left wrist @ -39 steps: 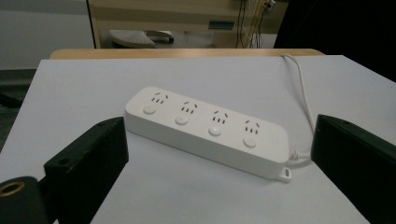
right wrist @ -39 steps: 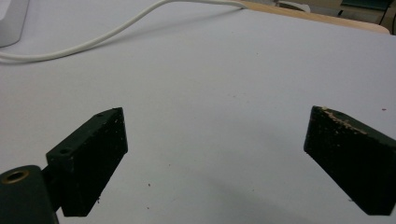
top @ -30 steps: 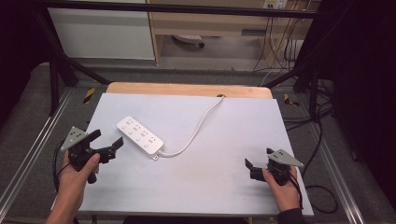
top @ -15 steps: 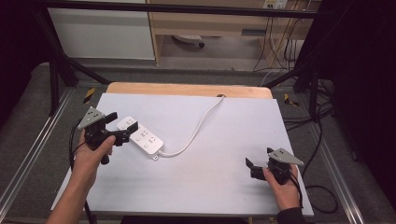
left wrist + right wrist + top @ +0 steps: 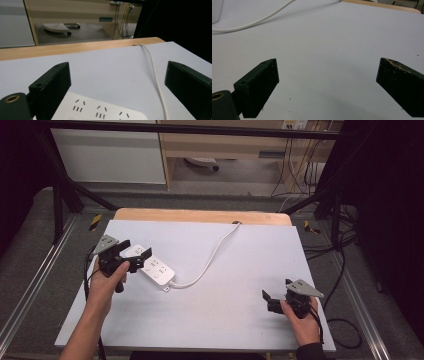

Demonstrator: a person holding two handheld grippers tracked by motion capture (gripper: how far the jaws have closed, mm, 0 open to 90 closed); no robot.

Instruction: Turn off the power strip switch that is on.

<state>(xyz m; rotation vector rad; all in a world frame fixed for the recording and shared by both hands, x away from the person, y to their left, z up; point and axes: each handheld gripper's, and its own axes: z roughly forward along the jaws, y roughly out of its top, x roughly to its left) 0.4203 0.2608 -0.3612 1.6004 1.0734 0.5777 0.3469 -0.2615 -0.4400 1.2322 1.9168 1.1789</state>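
Observation:
A white power strip (image 5: 152, 267) lies flat on the left part of the white table top (image 5: 225, 320), and its white cable (image 5: 212, 255) curves away to the far edge. My left gripper (image 5: 134, 254) hovers open just above the strip's left end, one jaw on each side of it. In the left gripper view the strip (image 5: 100, 112) with its rows of sockets sits low between the wide-apart jaws of this gripper (image 5: 117, 75), and the cable (image 5: 156, 77) runs up on the right. My right gripper (image 5: 268, 301) stands open near the front right, its gripper view (image 5: 327, 70) showing bare table between the jaws.
A wooden strip (image 5: 200, 215) borders the table's far edge, where the cable drops over. Metal rails (image 5: 30, 285) run along both sides. Beyond are a cabinet (image 5: 110, 155) and hanging wires (image 5: 300, 170). In the right gripper view the cable (image 5: 262, 18) crosses the top left.
My left gripper has moved forward and to the right, from the table's front left edge to above the power strip's left end. The right gripper has stayed put.

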